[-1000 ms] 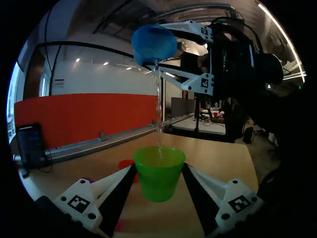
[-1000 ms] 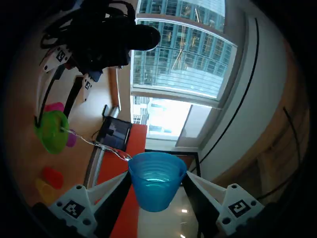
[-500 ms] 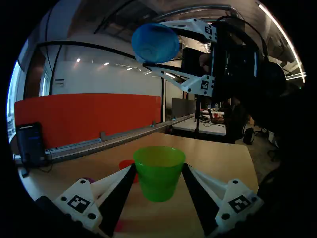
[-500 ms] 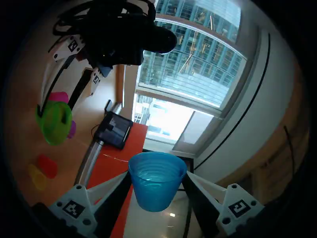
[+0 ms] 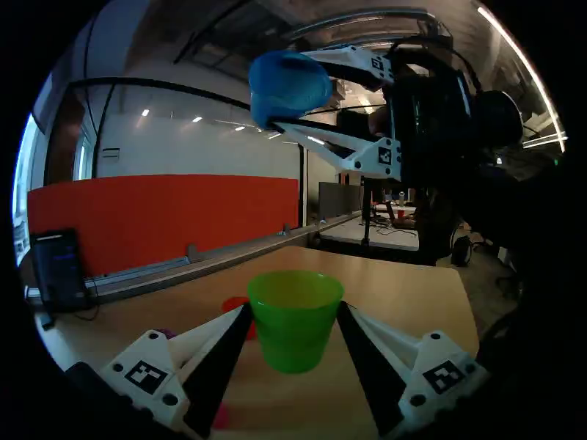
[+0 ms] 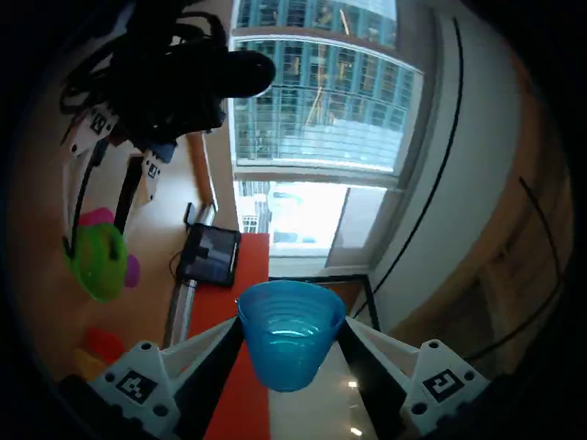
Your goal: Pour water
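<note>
**Left gripper** point(image 5: 295, 314), lower frame: two white fingers point(image 5: 172, 363) with black inner faces, each carrying a square black-and-white marker point(image 5: 145, 375) and dark screw heads. **Right gripper** point(image 6: 292, 328): same build. Upper left of the right gripper view: the left gripper's black housing point(image 6: 176, 88) and looped black cables point(image 6: 169, 29).

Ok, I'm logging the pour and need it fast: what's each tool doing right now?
Left tool: closed on the green cup.
Right tool: closed on the blue cup, some water inside.

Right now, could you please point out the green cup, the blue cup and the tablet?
Green cup point(image 5: 295, 334), left gripper view, front wall.
Blue cup point(image 6: 291, 364), right gripper view, outer wall.
Tablet point(image 6: 213, 254), right gripper view, screen.
</note>
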Demonstrator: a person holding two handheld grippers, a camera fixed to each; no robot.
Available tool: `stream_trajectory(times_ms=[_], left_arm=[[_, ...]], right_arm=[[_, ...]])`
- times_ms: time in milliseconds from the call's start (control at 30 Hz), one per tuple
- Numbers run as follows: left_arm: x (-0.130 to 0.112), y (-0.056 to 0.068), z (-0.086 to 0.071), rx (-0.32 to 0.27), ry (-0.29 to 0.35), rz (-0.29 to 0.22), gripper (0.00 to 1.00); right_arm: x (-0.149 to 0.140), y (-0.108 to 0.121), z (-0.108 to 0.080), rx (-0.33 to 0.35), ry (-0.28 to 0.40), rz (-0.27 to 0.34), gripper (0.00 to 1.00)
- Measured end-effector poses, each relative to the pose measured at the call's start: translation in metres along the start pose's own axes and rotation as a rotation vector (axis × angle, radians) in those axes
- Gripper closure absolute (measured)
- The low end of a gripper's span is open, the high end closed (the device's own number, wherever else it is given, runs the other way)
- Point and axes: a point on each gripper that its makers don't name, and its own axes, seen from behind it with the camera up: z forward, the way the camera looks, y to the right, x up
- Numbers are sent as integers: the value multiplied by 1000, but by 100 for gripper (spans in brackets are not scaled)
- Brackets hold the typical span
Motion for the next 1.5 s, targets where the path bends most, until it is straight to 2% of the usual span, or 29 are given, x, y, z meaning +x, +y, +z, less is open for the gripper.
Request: stream_trajectory(times_ms=[367,533,767,967,1067,1167,1500], left_arm=[[6,-3,-4,11,6,13,16],[9,-7,-6,19,9,15,16],[12,-11,-7,26,13,11,16],[15,-9,-9,22,16,22,16],[15,-7,-11,20,13,26,16],[13,-7,-12,20,6,31,16],[-6,-5,-15,18,-49,29,16]], right_arm=[[-12,-29,-18,14,-44,576,11],[-14,-51,-25,55,-81,823,10],[-5,-70,-32,112,-92,1131,10],[-2,-81,-36,166,-75,1358,10],[-4,-84,-38,181,-72,1426,10],[-7,-88,-41,186,-74,1441,11],[-17,-127,-57,228,-127,1408,10]])
